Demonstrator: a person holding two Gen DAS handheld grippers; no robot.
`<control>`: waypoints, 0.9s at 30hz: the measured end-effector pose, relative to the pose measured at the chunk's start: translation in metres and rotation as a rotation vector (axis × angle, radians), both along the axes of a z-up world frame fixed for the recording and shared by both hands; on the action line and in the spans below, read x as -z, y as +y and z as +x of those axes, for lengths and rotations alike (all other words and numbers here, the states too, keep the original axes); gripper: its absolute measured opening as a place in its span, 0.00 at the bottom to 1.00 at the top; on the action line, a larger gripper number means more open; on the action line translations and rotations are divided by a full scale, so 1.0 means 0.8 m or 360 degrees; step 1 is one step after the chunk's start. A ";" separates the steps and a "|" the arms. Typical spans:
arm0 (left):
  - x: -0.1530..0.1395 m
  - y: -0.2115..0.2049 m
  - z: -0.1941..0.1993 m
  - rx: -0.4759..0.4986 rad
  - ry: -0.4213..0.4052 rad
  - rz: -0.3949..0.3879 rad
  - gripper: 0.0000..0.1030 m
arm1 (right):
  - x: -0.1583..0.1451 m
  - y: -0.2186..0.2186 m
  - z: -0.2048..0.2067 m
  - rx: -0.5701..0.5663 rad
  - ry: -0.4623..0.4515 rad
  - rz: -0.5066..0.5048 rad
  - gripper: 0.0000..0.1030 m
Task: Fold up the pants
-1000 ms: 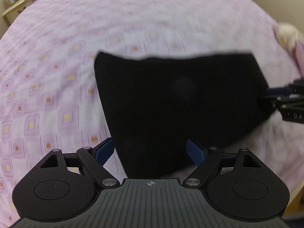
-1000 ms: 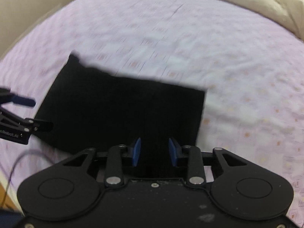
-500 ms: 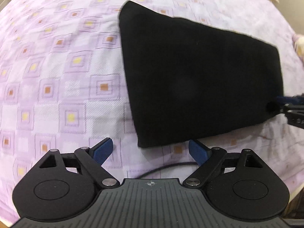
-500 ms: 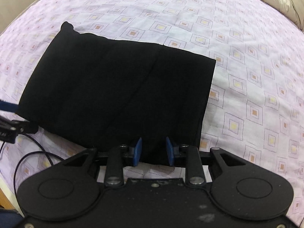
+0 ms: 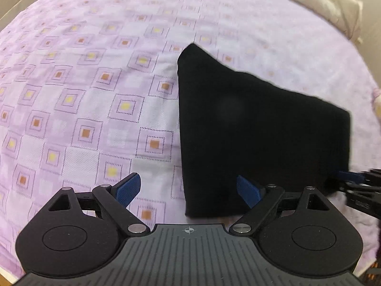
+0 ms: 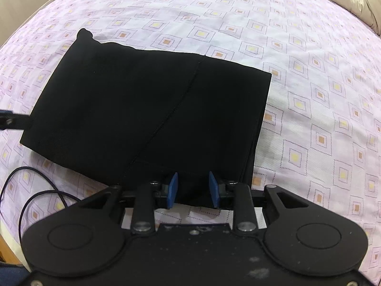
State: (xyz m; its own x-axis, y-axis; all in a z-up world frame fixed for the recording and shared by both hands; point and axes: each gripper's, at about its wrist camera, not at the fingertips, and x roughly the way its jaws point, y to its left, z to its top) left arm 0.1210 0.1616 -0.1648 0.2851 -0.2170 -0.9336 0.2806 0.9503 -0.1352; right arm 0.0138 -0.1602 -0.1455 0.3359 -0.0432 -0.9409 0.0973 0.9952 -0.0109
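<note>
The black pants (image 6: 152,109) lie folded into a flat rectangle on the lilac patterned bed sheet (image 6: 321,95); they also show in the left wrist view (image 5: 257,133). My left gripper (image 5: 188,188) is wide open at the fold's near left corner, its right finger over the cloth, holding nothing. My right gripper (image 6: 193,188) has its jaws partly apart over the near right edge of the pants, with black cloth lying between the blue pads (image 6: 172,187). The right gripper's tips also show at the left wrist view's right edge (image 5: 352,178).
A thin black cable (image 6: 26,190) loops on the sheet by the bed's near left edge. Cream bedding (image 5: 333,4) is bunched at the far right of the bed. Open sheet lies left of and beyond the pants.
The pants went from hanging in the air to lying flat on the sheet. My right jaws have opened a little. My left gripper has swung left, so the pants sit further right in its view.
</note>
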 end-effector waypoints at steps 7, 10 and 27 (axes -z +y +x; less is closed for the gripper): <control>0.053 -0.003 0.030 -0.0084 0.0266 0.0069 1.00 | 0.001 0.003 0.001 0.0000 0.0007 -0.0001 0.30; 0.053 -0.006 0.033 -0.0046 0.0271 0.0091 1.00 | 0.002 0.001 0.002 0.0009 0.0009 0.0010 0.30; 0.058 -0.021 0.037 -0.0035 0.0276 0.0119 1.00 | 0.008 0.001 0.001 -0.0019 -0.0007 0.0007 0.37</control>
